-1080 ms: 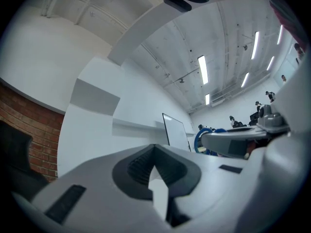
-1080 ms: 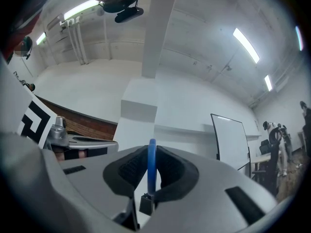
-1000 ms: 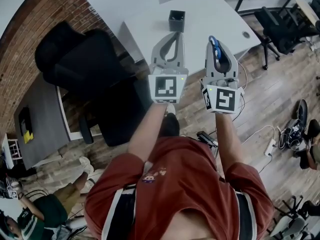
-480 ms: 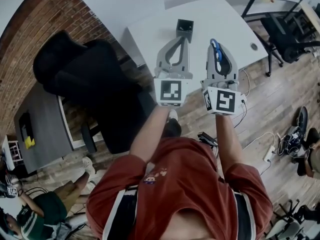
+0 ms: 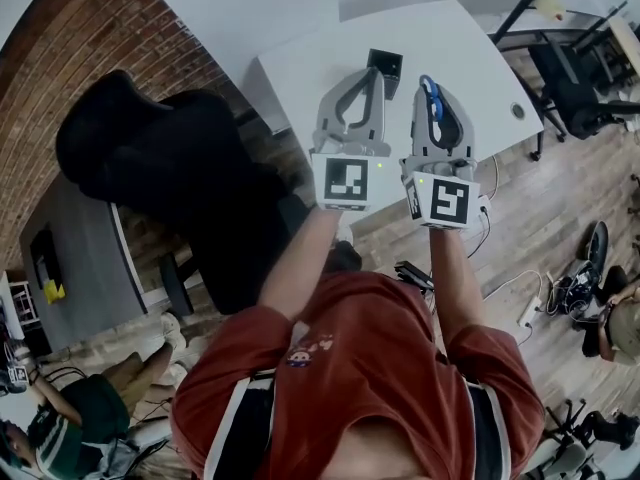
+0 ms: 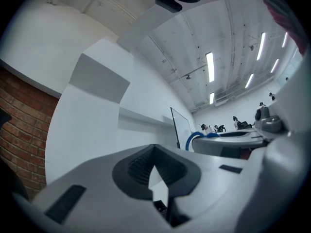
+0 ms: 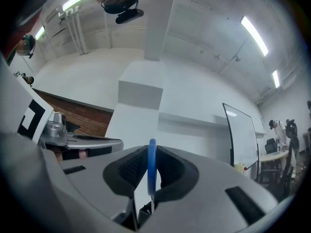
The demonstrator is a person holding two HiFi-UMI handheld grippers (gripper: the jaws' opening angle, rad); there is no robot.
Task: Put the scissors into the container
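Observation:
A small black square container [image 5: 386, 64] stands on the white table [image 5: 320, 63]. The tips of my left gripper [image 5: 377, 72] overlap its near edge in the head view. The left jaws meet at their tips with nothing between them [image 6: 154, 146]. My right gripper [image 5: 429, 82] is held beside it to the right, shut on the blue-handled scissors [image 5: 432, 98]. In the right gripper view the blue handle [image 7: 151, 169] stands upright between the pads. Both grippers are held in the air, pointing a little upward, so their cameras see walls and ceiling, not the table.
A black office chair [image 5: 170, 168] stands left of the white table, next to a brick wall. A grey desk [image 5: 75, 268] is at the far left. Cables and a power strip [image 5: 525, 313] lie on the wooden floor at right. Black chairs [image 5: 590, 78] stand beyond the table's right end.
Both grippers have moved forward towards the table, side by side. The container, earlier well ahead of the left gripper, now sits right at its tips. The scissors stay gripped.

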